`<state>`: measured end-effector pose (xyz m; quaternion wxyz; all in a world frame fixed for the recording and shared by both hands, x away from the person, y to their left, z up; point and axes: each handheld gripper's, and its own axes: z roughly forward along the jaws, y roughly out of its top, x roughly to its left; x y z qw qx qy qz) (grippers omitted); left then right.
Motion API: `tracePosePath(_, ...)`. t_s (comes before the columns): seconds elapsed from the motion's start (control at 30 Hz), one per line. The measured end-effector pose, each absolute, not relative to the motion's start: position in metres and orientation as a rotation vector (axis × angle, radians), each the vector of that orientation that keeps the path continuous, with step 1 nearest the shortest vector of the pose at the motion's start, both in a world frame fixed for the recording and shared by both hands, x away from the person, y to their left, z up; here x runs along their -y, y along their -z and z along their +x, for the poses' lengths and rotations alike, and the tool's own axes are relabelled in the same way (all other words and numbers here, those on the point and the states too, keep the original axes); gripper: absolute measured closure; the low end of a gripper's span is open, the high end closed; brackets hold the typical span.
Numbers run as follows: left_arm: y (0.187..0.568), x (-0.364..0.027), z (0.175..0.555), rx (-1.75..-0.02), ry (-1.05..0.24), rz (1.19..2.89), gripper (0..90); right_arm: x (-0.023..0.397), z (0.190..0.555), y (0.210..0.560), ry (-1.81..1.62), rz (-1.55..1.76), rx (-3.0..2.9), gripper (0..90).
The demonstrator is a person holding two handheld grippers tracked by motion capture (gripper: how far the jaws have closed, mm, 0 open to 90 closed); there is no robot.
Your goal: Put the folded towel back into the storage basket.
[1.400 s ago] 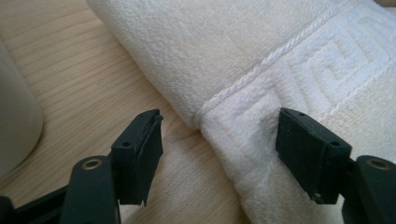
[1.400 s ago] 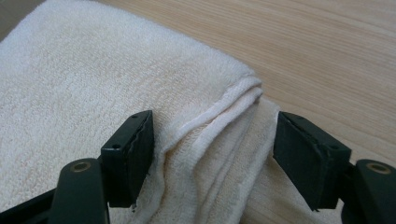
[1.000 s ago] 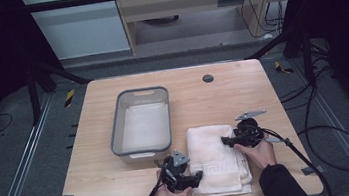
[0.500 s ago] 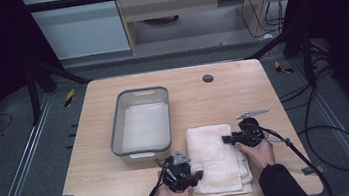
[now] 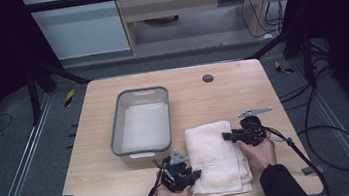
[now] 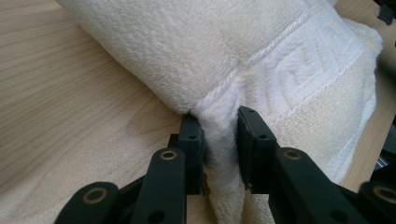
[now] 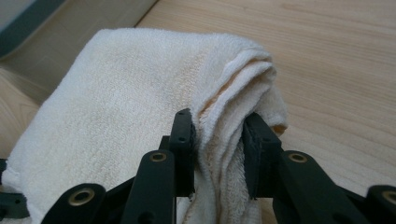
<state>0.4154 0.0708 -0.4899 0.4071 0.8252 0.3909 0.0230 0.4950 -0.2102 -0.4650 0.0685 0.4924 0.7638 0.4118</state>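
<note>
Folded towel [image 5: 218, 157] on worktop [image 5: 98, 188], beside grey bin [image 5: 142, 119]. Left gripper [image 6: 219, 135] and right gripper [image 7: 218, 135] just clamped onto towel edges. Judged ready for lift.

Both forearms are reaching in from the near edge. The left gripper [image 5: 195, 174] is lying low and pointing right, its fingers [image 6: 191, 140] having just closed and now pinching a fold of towel [image 5: 217, 155]. The right gripper [image 5: 227, 136] is pointing left, its fingers [image 7: 184, 135] likewise just closed, clamping the towel's layered corner.
</note>
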Motion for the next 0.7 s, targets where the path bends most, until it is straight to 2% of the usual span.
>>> tracePosePath(0.7,0.455,-0.083,0.406,-0.896,-0.139,2.023,74.5,0.210,0.475,0.419,-1.367,1.345,-2.203,69.6)
